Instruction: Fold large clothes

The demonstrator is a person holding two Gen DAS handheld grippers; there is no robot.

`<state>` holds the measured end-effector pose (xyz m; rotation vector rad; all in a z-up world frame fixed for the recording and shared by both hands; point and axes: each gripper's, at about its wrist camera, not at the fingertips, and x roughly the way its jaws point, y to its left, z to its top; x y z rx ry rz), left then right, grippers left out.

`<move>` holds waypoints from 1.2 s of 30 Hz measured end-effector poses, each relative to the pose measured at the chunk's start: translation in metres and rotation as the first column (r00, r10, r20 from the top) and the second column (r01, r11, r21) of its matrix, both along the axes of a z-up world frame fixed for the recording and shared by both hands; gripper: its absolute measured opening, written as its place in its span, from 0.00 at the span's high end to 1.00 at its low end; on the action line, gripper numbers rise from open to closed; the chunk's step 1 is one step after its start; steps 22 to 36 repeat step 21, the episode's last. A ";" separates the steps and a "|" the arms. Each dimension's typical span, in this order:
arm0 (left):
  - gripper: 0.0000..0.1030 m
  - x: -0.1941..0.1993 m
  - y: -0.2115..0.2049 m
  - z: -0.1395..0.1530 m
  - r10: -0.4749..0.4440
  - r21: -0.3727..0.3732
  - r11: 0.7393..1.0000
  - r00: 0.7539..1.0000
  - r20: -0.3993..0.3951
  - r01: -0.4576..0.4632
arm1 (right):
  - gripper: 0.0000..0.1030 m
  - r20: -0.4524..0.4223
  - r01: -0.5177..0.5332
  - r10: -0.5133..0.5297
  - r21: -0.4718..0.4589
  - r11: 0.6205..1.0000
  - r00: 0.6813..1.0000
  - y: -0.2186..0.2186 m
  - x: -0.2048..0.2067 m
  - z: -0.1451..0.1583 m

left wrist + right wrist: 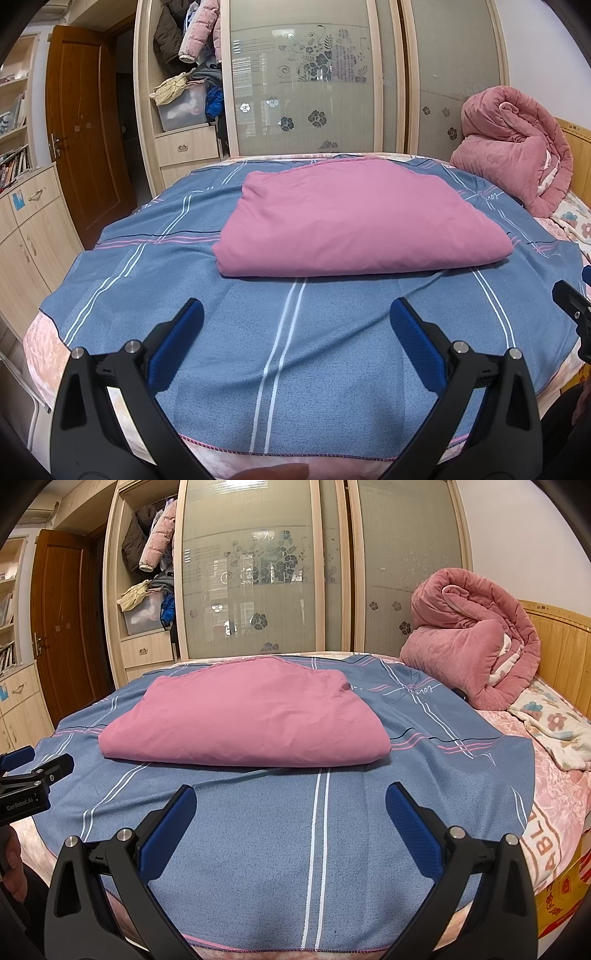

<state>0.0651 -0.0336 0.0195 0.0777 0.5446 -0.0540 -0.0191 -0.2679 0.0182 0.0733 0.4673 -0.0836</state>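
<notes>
Both tongs point(297, 325) point(291, 810) agape above bedsheet point(229, 332).

Behind the bed point(546, 797), a pale wardrobe point(258, 572) with frosted floral sliding doors, a brown wooden door point(88, 140) left, light cabinets point(29, 229) beside.

Both wrist cameras looked low across the bed point(295, 350) from its near edge, facing the wardrobe point(306, 85). Each sat close behind its own claw, the left view left of the right, sharing the pink folded cloth point(354, 225).
</notes>
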 end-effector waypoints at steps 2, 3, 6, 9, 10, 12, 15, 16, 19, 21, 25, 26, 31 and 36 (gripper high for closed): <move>0.02 0.000 0.000 0.000 -0.002 -0.001 1.000 1.000 -0.001 0.002 | 0.01 -0.002 -0.003 0.003 0.002 1.000 1.000 0.000 0.000 0.000; 0.02 0.000 -0.001 0.000 -0.001 0.004 1.000 1.000 -0.001 0.001 | 0.01 -0.002 -0.003 0.003 0.000 1.000 1.000 0.000 0.000 0.000; 0.02 0.000 0.000 0.000 -0.004 -0.002 1.000 1.000 0.000 0.004 | 0.01 -0.002 -0.005 0.005 0.000 1.000 1.000 0.001 -0.001 0.000; 0.02 -0.001 0.002 0.001 0.000 -0.010 1.000 1.000 0.005 0.000 | 0.01 -0.003 -0.005 0.005 0.002 1.000 1.000 0.001 -0.001 -0.001; 0.02 -0.002 0.002 0.002 0.001 -0.012 1.000 1.000 0.005 -0.001 | 0.01 -0.003 -0.005 0.005 0.001 1.000 1.000 0.001 0.000 -0.001; 0.02 -0.002 0.003 0.001 0.001 -0.010 1.000 1.000 0.002 -0.001 | 0.01 -0.004 -0.005 0.005 0.002 1.000 1.000 0.001 -0.001 -0.001; 0.02 -0.001 0.002 0.001 -0.007 -0.008 1.000 1.000 -0.006 0.007 | 0.01 -0.004 -0.006 0.006 0.001 1.000 1.000 0.002 -0.001 0.000; 0.02 -0.001 0.002 0.001 -0.011 -0.010 1.000 1.000 -0.011 0.011 | 0.01 -0.004 -0.006 0.006 0.001 1.000 1.000 0.001 0.000 0.000; 0.02 -0.001 0.003 0.000 -0.014 -0.015 1.000 1.000 -0.017 0.014 | 0.01 -0.004 -0.005 0.005 0.003 1.000 1.000 0.001 0.000 0.000; 0.02 -0.001 0.003 0.000 -0.012 -0.010 1.000 1.000 -0.014 0.012 | 0.01 -0.005 -0.005 0.005 0.001 1.000 1.000 0.001 0.000 0.000; 0.02 -0.001 0.003 0.000 -0.012 -0.010 1.000 1.000 -0.014 0.012 | 0.01 -0.005 -0.005 0.005 0.001 1.000 1.000 0.001 0.000 0.000; 0.02 -0.001 0.003 0.000 -0.012 -0.010 1.000 1.000 -0.014 0.012 | 0.01 -0.005 -0.005 0.005 0.001 1.000 1.000 0.001 0.000 0.000; 0.02 -0.001 0.003 0.000 -0.012 -0.010 1.000 1.000 -0.014 0.012 | 0.01 -0.005 -0.005 0.005 0.001 1.000 1.000 0.001 0.000 0.000; 0.02 -0.001 0.003 0.000 -0.012 -0.010 1.000 1.000 -0.014 0.012 | 0.01 -0.005 -0.005 0.005 0.001 1.000 1.000 0.001 0.000 0.000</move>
